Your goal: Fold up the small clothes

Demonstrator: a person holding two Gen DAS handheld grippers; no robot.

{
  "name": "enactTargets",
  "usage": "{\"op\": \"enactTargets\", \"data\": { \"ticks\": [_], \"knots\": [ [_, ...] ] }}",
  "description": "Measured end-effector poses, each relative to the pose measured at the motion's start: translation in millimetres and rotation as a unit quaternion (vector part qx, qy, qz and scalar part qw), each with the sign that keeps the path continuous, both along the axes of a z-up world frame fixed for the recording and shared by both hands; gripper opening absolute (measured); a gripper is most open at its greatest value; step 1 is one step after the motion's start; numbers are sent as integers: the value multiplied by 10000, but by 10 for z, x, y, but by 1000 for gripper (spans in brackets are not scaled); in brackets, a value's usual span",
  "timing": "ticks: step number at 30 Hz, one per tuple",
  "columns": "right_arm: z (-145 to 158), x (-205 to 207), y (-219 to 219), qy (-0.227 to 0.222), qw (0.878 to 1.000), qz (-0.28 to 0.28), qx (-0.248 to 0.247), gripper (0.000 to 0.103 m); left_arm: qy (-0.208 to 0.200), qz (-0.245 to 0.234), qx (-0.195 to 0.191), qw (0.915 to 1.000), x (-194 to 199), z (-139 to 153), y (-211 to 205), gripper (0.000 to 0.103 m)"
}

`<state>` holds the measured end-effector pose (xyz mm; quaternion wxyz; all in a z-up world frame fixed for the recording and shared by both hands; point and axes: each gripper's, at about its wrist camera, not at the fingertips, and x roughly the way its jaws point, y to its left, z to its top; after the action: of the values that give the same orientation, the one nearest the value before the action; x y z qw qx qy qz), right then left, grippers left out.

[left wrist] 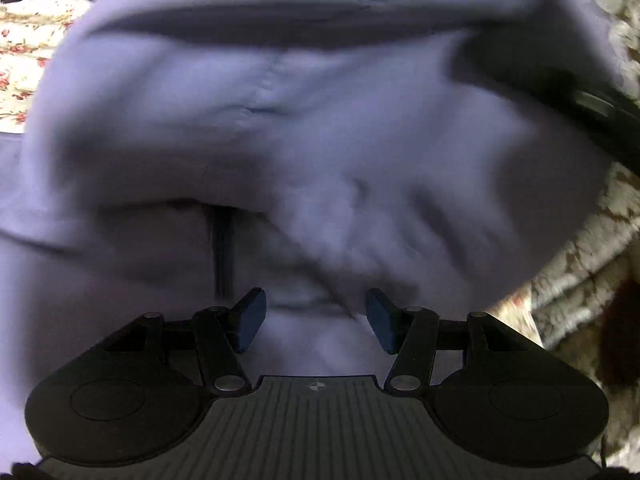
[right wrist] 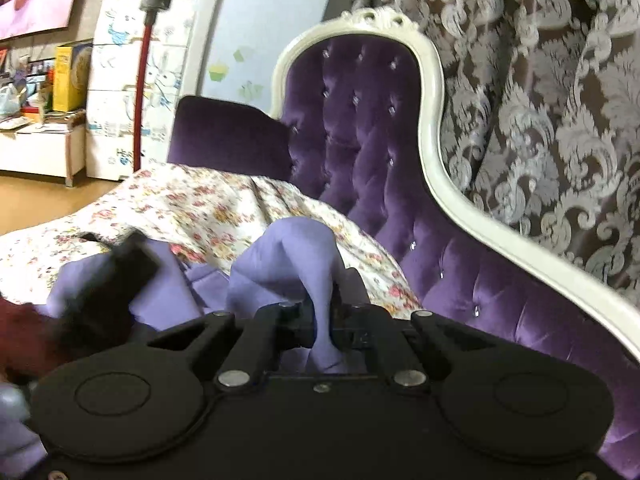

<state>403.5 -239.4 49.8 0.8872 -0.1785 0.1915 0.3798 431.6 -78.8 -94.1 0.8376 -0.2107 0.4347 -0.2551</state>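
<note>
Garment: a lavender garment (left wrist: 304, 152) fills most of the left wrist view, bunched and blurred; it lies on the floral sheet (right wrist: 208, 208) that covers the purple tufted sofa (right wrist: 360, 128).
Right gripper (right wrist: 322, 312): jaws closed on a pinched ridge of the lavender cloth, which rises in a peak just ahead of them. Judged purpose: to lift one edge clear of the sheet so it can be carried over for a fold.
Left gripper (left wrist: 316, 316): jaws partly apart, blue pads (left wrist: 252, 316) visible on either side, nothing pinched between them; cloth lies just beyond and beneath. Judged purpose: positioned to take a second hold, so that the edge can be moved evenly.
Other gripper in right view: a dark blurred shape (right wrist: 116, 280) at lower left over the cloth, probably the left gripper; detail too smeared to confirm.
Fold state: garment crumpled, no flat fold visible; task judged early.
Risk: a single pinch may drag the whole garment rather than turn one layer.
Surroundings: patterned curtain (right wrist: 540, 100) behind the sofa; not involved.
</note>
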Motion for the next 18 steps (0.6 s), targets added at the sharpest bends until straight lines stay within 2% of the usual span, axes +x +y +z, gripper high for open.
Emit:
{"op": "enactTargets", "data": {
  "ticks": [5,10,13,18],
  "knots": [
    [-43,-239,-22,-223,9995,196,-52,8,288,332,-6,9990,59,5,111,54],
    [-189,-498,-37,-386,9987,325,-79,8,78,458,745,9961,-272,238,457,54],
    [-310,-692,9,-471,9975,484,-191,8,-73,683,953,9931,-505,357,780,54],
    [-538,-1034,237,-806,9907,833,-712,9,-378,1296,1397,9809,-748,519,1322,54]
  ]
}}
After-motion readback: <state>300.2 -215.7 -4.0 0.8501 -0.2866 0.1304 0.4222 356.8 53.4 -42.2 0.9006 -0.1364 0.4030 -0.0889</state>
